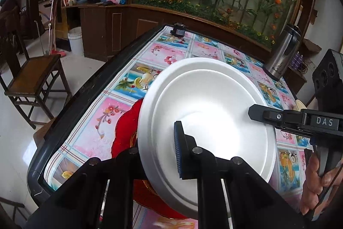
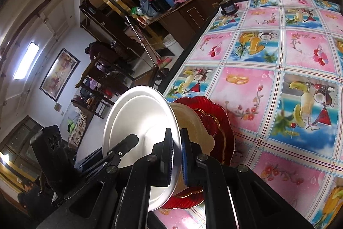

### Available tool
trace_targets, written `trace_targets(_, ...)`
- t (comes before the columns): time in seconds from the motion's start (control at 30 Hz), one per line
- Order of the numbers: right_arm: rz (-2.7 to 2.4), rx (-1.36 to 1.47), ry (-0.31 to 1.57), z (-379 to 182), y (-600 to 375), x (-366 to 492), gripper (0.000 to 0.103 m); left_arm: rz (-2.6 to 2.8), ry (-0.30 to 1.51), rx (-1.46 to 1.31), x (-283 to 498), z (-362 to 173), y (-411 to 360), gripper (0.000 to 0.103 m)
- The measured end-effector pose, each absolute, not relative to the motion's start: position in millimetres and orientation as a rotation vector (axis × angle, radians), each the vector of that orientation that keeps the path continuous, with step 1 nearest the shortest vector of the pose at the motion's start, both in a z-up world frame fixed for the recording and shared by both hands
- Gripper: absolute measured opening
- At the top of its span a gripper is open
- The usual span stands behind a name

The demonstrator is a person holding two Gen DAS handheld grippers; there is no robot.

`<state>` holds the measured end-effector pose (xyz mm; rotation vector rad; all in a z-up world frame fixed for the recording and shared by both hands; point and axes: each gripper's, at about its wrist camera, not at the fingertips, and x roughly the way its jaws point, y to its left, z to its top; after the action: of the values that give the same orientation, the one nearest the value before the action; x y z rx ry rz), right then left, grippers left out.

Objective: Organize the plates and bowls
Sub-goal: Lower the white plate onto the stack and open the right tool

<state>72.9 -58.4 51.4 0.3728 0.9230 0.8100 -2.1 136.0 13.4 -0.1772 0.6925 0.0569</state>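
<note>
A white bowl [image 1: 205,121] is held tilted above red glass plates [image 1: 124,132] on the table. My left gripper [image 1: 159,149] is shut on the bowl's near rim; one blue pad [image 1: 178,151] shows inside the bowl, the other finger is hidden behind it. My right gripper [image 1: 257,113] clamps the bowl's right rim. In the right wrist view the right gripper [image 2: 177,157] is shut on the white bowl's rim [image 2: 141,121], with a cream bowl [image 2: 193,128] and the red plates [image 2: 216,121] behind it. The left gripper [image 2: 124,147] grips the far rim.
The table [image 1: 120,100] wears a pink and blue fruit-print cloth [image 2: 278,70]. A steel thermos [image 1: 283,53] stands at its far right, a small dark device [image 1: 179,29] at the far edge. A wooden chair [image 1: 32,81] and white bucket [image 1: 75,40] stand left.
</note>
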Motion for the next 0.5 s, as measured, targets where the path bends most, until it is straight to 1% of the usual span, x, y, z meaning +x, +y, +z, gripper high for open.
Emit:
trace_targets(0.4, 0.766, 0.321, 0.918, 44.9, -49.0, 75.1, 0.006, 0.082, 0.696, -0.198, -3.1, 9.1, 146.1, 0.013)
trace_targets(0.43, 0.764, 0.32, 0.917, 44.1, -49.0, 75.1, 0.007, 0.083, 0.696, -0.197, -3.4, 9.6, 146.2, 0.013)
trace_targets(0.47, 0.765, 0.324, 0.917, 43.8, -49.9, 75.3, 0.011, 0.085, 0.695, -0.196, -4.0, 10.1, 146.4, 0.013)
trace_targets(0.5, 0.763, 0.327, 0.915, 44.1, -50.7, 75.0, 0.011, 0.088, 0.694, -0.197, -4.2, 10.4, 147.7, 0.013)
